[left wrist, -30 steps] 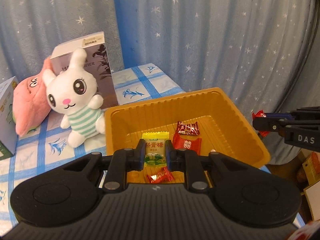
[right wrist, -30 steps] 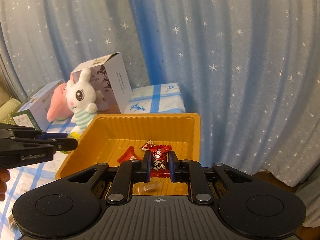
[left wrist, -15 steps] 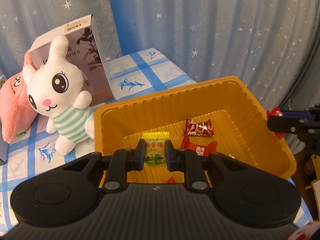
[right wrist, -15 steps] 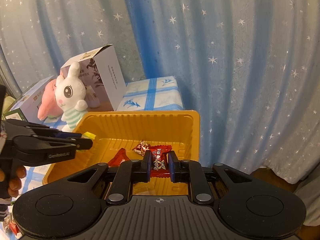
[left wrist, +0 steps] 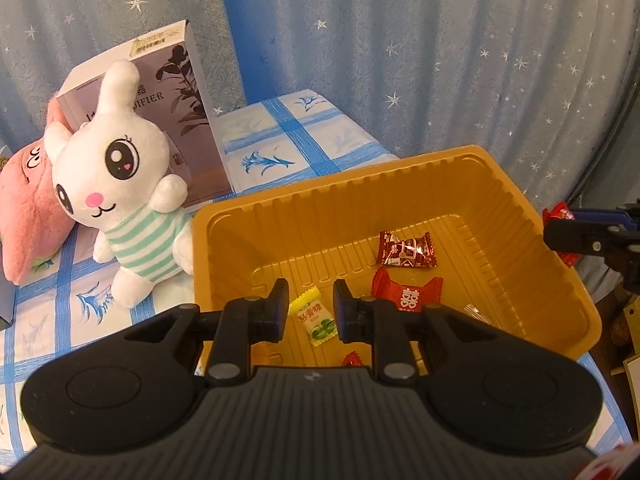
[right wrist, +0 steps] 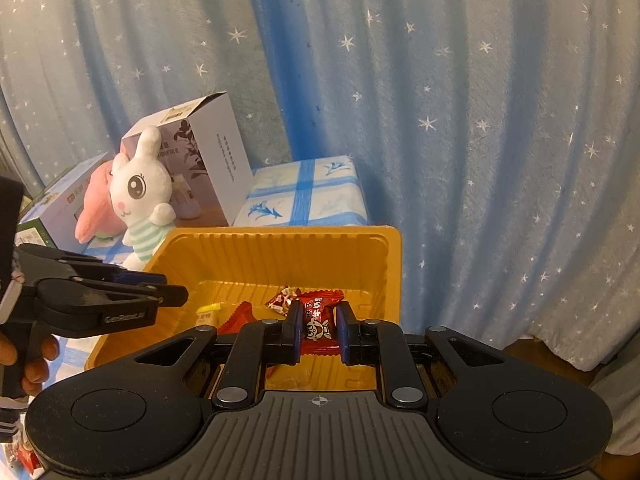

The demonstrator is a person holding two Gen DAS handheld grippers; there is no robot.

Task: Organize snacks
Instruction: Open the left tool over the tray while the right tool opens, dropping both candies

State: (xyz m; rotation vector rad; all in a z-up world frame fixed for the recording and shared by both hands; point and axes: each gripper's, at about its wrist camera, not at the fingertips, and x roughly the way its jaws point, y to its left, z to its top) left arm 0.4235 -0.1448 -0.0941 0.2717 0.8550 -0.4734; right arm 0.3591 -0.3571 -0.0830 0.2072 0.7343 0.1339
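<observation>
Two grippers hang over the orange tray [left wrist: 400, 176]. The left gripper [left wrist: 310, 307], jaws just opening, has let go of the yellow candy [left wrist: 314, 316] lying loose between them. The right gripper [right wrist: 319, 330] clenches a red candy [right wrist: 318, 320].

The left claw [left wrist: 310, 310] points steeply down; its jaws have just been opening a little, and the yellow candy [left wrist: 315, 316] lies loose between them. The right claw [right wrist: 318, 326] tilts down, clamped on a red candy [right wrist: 318, 320]. A hand [right wrist: 28, 364] grips the left handle.
</observation>
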